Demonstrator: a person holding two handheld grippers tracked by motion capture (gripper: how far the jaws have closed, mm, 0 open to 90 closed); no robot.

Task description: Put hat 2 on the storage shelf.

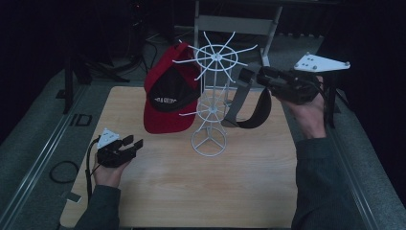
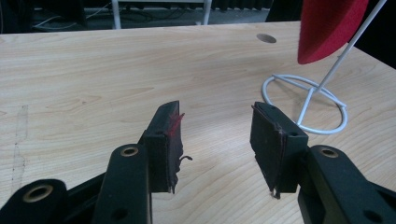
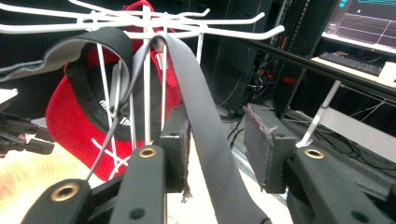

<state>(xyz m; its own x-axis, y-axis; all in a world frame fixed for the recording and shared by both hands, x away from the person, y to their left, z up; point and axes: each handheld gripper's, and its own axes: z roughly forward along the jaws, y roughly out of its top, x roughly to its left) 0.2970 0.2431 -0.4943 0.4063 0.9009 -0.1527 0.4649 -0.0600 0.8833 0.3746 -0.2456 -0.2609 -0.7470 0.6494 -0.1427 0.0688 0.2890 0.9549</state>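
Right gripper (image 3: 217, 154) jaws apart around grey visor band (image 3: 205, 135) hung on white wire rack (image 1: 210, 91); back straight out, avoid snagging.

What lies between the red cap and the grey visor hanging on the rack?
In the high view, the white wire rack's central post and spokes stand between the red cap and grey visor.

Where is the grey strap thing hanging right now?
In the high view the grey visor hangs from the white wire rack on its right side, opposite the red cap, just below the right gripper.
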